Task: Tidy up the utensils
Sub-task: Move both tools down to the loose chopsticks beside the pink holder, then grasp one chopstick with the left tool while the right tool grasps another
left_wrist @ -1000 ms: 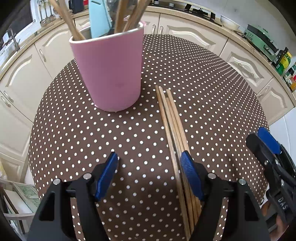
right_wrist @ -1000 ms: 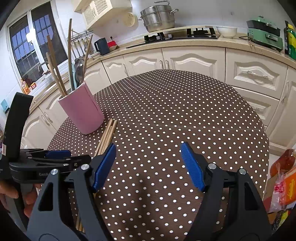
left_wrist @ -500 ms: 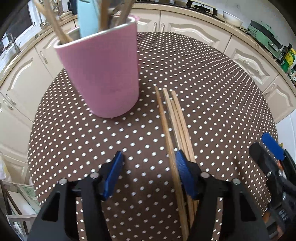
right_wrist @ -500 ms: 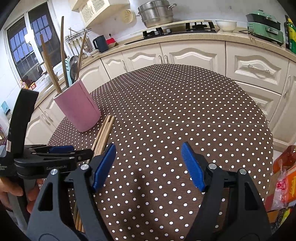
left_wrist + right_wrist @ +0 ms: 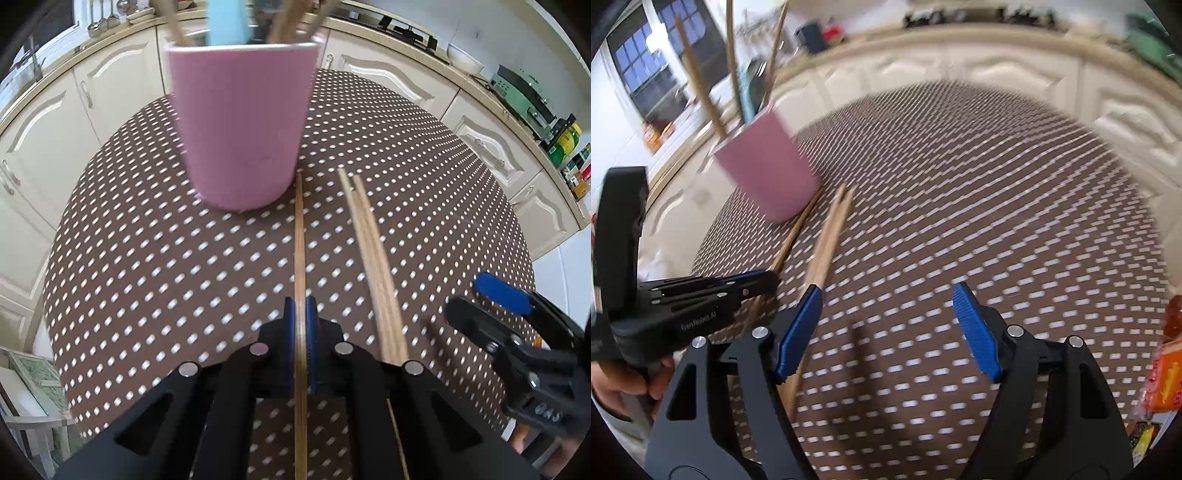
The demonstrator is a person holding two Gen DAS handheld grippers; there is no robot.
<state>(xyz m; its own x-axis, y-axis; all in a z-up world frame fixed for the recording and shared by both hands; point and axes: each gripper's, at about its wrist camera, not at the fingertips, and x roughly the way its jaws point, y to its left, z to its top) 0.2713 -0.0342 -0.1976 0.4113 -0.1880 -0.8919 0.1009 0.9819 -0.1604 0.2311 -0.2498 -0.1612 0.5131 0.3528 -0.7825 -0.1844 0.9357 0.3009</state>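
Left wrist view, left hand-held gripper [image 5: 301, 314] clamped on one chopstick [image 5: 299, 236], right hand-held gripper [image 5: 888, 325] apparently closing, nothing between.

light: bright daylight (window [image 5: 646, 70] likely source) | right view: motion-blurred | edges: fisheye-bent, dark corners

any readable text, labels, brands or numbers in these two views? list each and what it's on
"GenRobot.AI": white print on the black body of the left gripper, right wrist view, slightly blurred.
Embossed characters on the black body of the right gripper, left wrist view: too blurred to read.
Labels on the bottles and packets at the counter end: too small to read.
Print on the orange packet at the right edge: blurred, unreadable.
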